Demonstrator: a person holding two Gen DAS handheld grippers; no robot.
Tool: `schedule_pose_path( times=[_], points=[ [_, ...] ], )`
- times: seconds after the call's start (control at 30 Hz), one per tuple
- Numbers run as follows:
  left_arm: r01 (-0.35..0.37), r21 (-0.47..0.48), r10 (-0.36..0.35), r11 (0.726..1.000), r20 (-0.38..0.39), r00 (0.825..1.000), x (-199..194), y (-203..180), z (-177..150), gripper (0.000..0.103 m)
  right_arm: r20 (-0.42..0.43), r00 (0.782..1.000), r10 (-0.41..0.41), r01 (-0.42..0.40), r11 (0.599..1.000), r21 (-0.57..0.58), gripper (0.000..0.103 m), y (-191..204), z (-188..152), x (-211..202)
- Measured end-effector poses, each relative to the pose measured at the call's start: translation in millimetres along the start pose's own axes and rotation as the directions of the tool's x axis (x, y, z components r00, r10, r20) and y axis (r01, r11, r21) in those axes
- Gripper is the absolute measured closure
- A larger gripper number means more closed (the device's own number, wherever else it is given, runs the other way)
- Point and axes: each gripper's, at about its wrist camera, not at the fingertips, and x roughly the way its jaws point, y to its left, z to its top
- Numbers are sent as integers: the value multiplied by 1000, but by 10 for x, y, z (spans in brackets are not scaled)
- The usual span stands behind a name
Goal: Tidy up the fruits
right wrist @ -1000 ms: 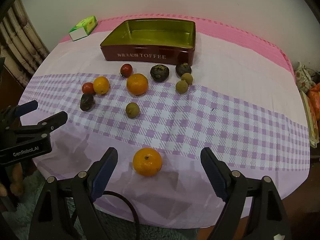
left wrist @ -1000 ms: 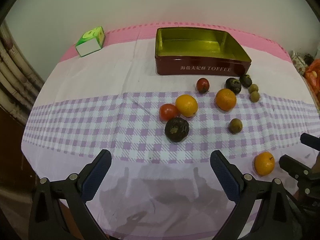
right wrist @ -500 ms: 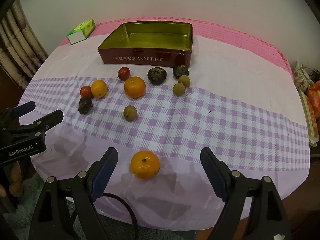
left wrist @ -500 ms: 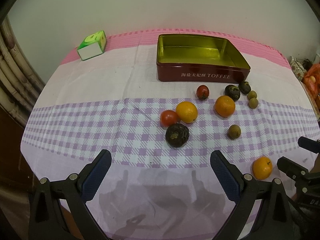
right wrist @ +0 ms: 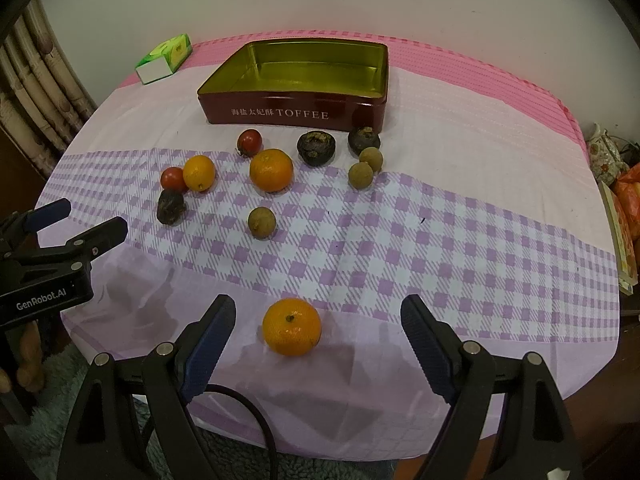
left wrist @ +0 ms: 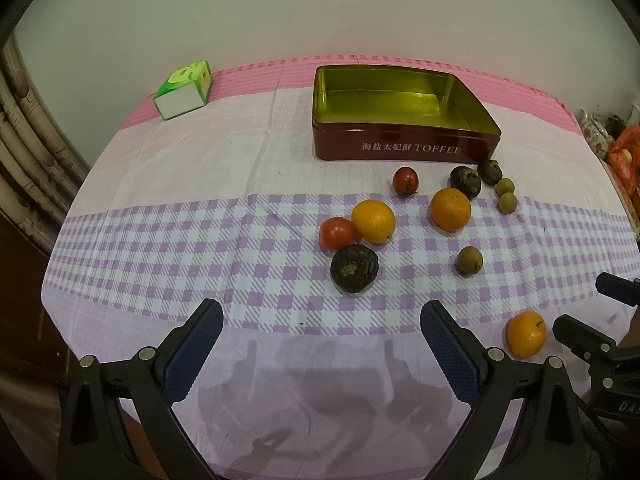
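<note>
Left gripper (left wrist: 322, 336) level, jaws spread wide, nothing held; right gripper (right wrist: 318, 334) level, jaws likewise wide apart, nothing held.

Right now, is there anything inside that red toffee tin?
Nothing shows inside the toffee tin: only its bare gold floor and walls. The near wall hides a thin strip of floor behind it. All the fruit, such as the nearest orange, lies outside on the tablecloth.

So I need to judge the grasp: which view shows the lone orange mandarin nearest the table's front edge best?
The right wrist view: the round orange mandarin sits large, between the open right claw. The left wrist view shows it small, at the side.
</note>
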Motion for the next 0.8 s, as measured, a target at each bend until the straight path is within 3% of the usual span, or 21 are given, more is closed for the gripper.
schedule_pose_path(
  times=[0.8],
  points=[
    [-1, -1, 1, 1000, -10, 1000, 26, 1, -19, 4, -12, 1000, 1, -1, 1000, 9, 21, 1, -4, 56]
  ],
)
